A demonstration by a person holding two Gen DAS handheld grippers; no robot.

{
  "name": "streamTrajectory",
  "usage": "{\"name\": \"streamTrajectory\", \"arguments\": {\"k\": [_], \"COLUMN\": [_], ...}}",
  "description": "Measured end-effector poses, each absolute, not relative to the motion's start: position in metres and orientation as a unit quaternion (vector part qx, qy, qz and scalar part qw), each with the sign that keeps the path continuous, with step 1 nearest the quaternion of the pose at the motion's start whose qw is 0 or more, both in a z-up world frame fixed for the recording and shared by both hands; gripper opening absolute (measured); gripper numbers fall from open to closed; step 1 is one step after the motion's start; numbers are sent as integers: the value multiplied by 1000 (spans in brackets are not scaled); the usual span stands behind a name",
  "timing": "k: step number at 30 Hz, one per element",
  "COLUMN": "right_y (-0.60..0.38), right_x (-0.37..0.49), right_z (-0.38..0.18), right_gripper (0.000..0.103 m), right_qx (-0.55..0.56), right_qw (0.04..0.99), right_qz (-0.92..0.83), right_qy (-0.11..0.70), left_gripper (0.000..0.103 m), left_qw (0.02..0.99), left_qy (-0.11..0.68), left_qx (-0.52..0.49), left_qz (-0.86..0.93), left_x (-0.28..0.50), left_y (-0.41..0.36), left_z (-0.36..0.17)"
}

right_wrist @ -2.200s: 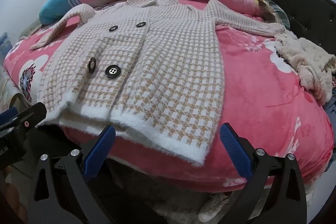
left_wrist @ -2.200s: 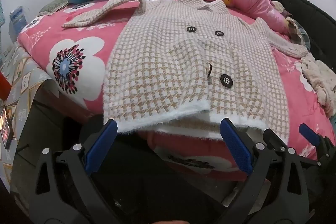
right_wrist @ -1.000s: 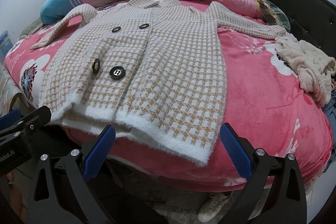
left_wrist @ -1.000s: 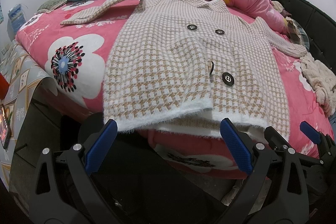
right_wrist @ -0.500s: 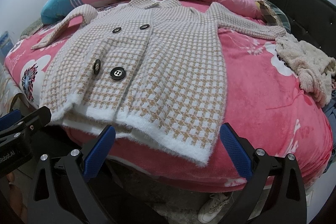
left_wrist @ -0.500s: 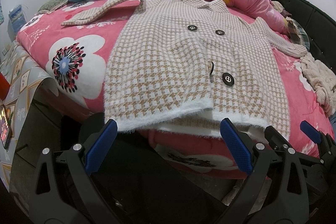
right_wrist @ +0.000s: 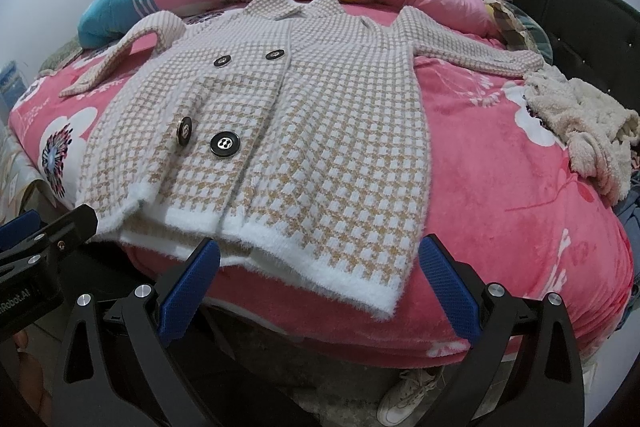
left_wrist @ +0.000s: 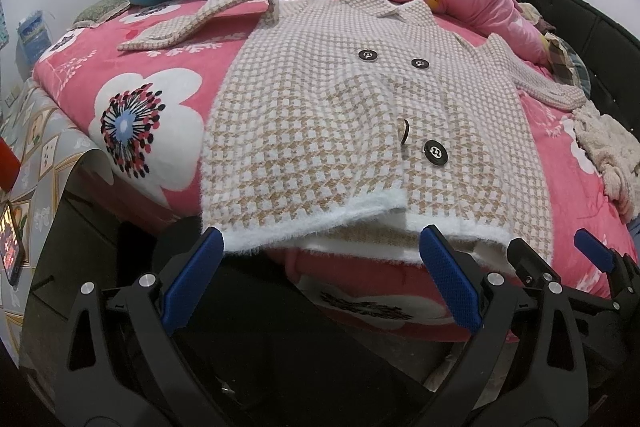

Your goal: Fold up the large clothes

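Coat [right_wrist: 280,131]; left claw [right_wrist: 24,239] reads "Robot.AI".

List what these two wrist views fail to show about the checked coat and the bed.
- Back panel of the beige-and-white checked knit coat: covered by its own front, both views.
- Left sleeve cuff: too flattened by distance to read.
- Cream fluffy garment: crumpled, type unclear; cut by the left view's edge.
- Pink floral bedspread under the coat: hidden.
- Floor below: blocked by the open left gripper and right gripper.

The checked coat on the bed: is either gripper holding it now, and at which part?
Nothing is held. The left gripper and the right gripper are both open, just short of the white hem of the checked coat.
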State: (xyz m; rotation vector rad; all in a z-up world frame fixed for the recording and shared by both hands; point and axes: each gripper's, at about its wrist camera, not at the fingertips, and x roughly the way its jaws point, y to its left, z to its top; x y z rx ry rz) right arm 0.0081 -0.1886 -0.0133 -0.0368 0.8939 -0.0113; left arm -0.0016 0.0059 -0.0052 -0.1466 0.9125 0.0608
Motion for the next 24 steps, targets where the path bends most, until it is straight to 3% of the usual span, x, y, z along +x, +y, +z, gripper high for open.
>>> {"name": "streamTrajectory", "arguments": {"k": [24], "right_y": [-190], "right_x": [13], "right_z": [-8], "right_gripper": [97], "right_qx": [-32], "right_qw": [910], "right_qz": [-11], "right_qy": [414], "left_gripper": [95], "left_qw": [899], "left_qy": [430], "left_qx": [-65], "left_qz": [55], "left_x": [1], "left_y": [21], "left_z": [-3]}}
